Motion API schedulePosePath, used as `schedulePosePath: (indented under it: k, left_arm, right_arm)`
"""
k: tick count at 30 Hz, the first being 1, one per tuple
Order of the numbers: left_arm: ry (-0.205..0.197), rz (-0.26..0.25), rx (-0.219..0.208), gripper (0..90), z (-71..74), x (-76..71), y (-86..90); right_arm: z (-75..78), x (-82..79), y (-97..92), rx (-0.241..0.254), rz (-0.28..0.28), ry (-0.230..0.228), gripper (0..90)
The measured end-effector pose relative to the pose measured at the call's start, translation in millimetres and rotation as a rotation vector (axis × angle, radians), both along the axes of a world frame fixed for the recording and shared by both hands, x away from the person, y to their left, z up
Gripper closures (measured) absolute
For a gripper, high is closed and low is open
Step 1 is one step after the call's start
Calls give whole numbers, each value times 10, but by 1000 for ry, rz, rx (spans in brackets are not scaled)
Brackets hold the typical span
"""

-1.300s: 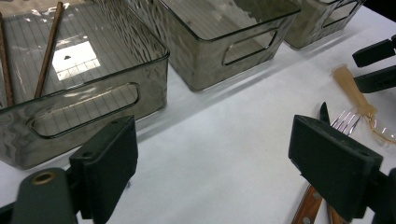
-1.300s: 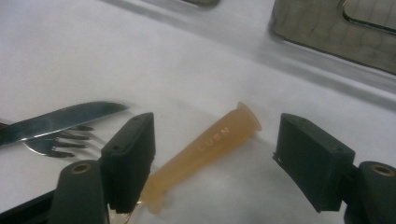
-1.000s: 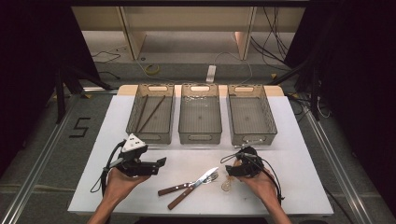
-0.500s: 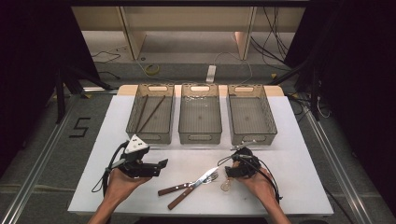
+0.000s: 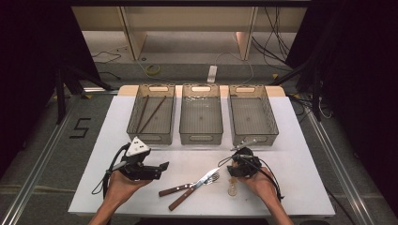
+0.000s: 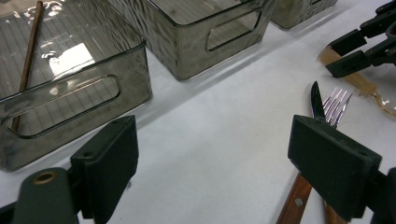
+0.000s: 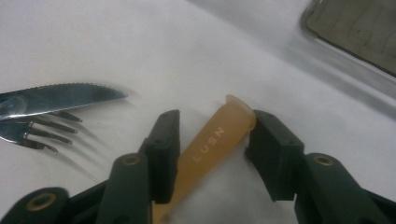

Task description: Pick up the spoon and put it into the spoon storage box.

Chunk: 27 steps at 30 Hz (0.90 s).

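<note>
From above we see the right tongs low over an amber spoon handle on the white surface, right of the knife and fork; the left tongs hover apart.

Along the left tongs, we find them wide, nothing between.

Along the right tongs, they have just been closing around the handle, seemingly touching it at both sides.

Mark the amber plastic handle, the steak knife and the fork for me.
amber plastic handle (image 7: 212, 140), right gripper view, on its lettered middle between the fingers.
steak knife (image 7: 60, 99), right gripper view, on the serrated blade.
fork (image 6: 337, 103), left gripper view, on the tines.
</note>
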State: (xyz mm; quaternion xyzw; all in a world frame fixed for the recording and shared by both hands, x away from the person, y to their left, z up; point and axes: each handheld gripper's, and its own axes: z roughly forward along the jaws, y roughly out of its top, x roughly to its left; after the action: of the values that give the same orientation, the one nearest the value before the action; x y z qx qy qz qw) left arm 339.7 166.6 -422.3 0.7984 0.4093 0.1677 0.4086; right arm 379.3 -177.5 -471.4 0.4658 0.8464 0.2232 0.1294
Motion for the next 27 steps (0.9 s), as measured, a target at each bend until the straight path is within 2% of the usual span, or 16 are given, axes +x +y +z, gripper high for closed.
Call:
schedulePosePath:
  k: [3,8,21,27]
  left_arm:
    - [0,-7,15,156,-10,-1,-6]
    - [2,-7,10,158,-12,0,0]
    - [4,-11,12,158,-20,3,9]
    - [4,-11,12,158,-22,2,16]
  right_arm:
    - [1,4,0,4,8,-5,631]
    - [3,3,21,7,23,-8,730]
    - [29,8,26,23,62,9,746]
    - [71,4,6,51,78,6,748]
